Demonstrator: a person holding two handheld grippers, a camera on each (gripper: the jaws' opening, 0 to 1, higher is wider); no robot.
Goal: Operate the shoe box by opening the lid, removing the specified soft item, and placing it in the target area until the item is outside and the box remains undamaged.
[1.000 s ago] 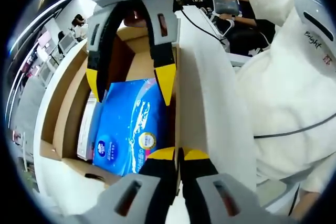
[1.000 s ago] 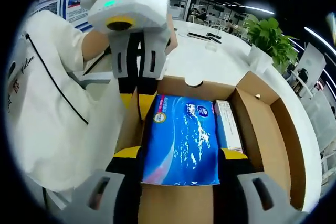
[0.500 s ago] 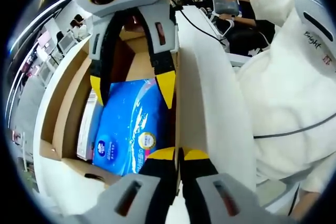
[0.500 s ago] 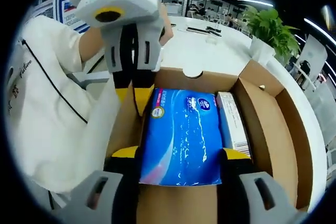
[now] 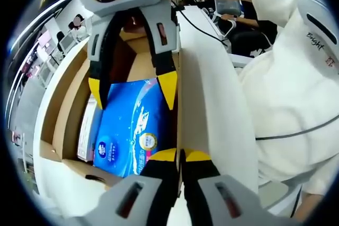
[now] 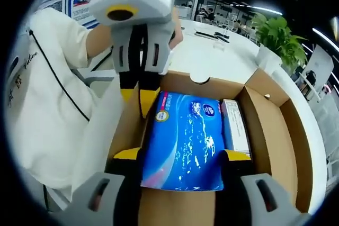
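The cardboard shoe box (image 5: 63,109) (image 6: 270,130) stands open, its white lid (image 5: 206,93) folded up along one side. A blue soft tissue pack (image 5: 130,125) (image 6: 185,141) lies inside, next to a narrow white carton (image 6: 234,125) (image 5: 86,128). My right gripper (image 6: 181,155) (image 5: 132,89) reaches down into the box, with its yellow tips pressed against both long sides of the pack. My left gripper (image 5: 180,155) (image 6: 137,98) has its tips together, pinching the lid's edge at the box's side wall.
The box sits on a white round table (image 6: 212,59) with a potted plant (image 6: 275,33) at its far side. A person in white clothing (image 5: 296,78) (image 6: 47,93) stands close beside the lid. Office desks lie behind.
Both views have shifted slightly with the hands. The right gripper stays around the pack and the left stays on the lid; neither grip has changed.
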